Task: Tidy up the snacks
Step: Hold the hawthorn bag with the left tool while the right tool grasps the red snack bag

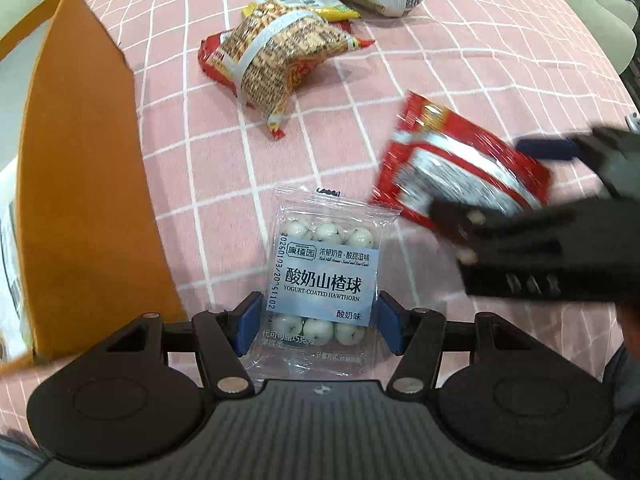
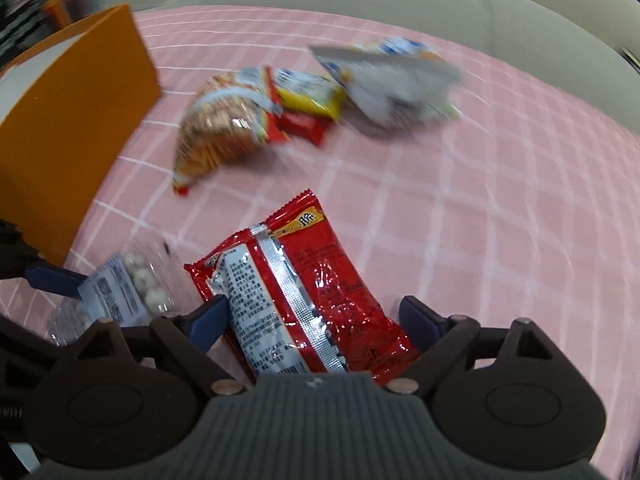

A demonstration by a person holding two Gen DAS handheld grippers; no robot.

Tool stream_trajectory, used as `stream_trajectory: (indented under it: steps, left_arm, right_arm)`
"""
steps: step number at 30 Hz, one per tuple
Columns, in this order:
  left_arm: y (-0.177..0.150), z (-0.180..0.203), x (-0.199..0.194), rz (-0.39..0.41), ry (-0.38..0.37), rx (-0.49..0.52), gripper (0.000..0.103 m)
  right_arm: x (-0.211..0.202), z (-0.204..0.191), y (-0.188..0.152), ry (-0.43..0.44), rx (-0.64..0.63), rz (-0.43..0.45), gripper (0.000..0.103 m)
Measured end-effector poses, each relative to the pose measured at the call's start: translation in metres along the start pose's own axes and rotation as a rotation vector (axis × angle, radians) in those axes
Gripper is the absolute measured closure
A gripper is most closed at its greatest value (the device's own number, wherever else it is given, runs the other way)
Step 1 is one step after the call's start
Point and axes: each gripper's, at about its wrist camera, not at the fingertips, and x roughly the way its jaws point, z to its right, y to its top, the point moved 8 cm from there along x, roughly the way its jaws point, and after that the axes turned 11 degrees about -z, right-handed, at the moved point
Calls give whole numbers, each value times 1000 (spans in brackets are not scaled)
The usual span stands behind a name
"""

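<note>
Red packet [image 2: 304, 300] between right claw [image 2: 316, 320] fingers

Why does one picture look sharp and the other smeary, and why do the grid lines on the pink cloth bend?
Left wrist view: the hawthorn packet is crisp, only the right gripper and its red packet smear. Right wrist view: the far snacks are streaked with motion blur. Both: the fisheye lens bows the tablecloth lines.

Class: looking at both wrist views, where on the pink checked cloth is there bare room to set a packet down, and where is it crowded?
Bare cloth lies right of the red packet, and between the orange box and the noodle bag. Crowded: the far pile around that bag, and the hawthorn pack beside the red packet.
</note>
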Motion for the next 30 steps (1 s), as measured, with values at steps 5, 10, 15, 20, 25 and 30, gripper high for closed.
stream_trajectory:
  steps: [5,10,15,20,25,30]
  left_arm:
    - [-21,2,1,-12,15,2,33]
    - [-31,-4,0,21,-23,-46,31]
    - [-34,-17,-3,59,-88,-64,24]
    - [-27,-8,-5,88,-66,-45,19]
    - [-30,-10,-2,56,-22,-65,19]
    - [-30,-11,1,48,-18,-69,20]
  right_arm:
    - [-15,0,-39,6,161,-26,15]
    - [-22,-14,-59,23,172,-34,15]
    - [-24,-19,-65,58,60,1,8]
    - [-28,-31,-54,48,-134,64,7]
    - [-17,-34,-46,45,-199,28,11]
    - [-8,-32,-44,60,-143,-8,22]
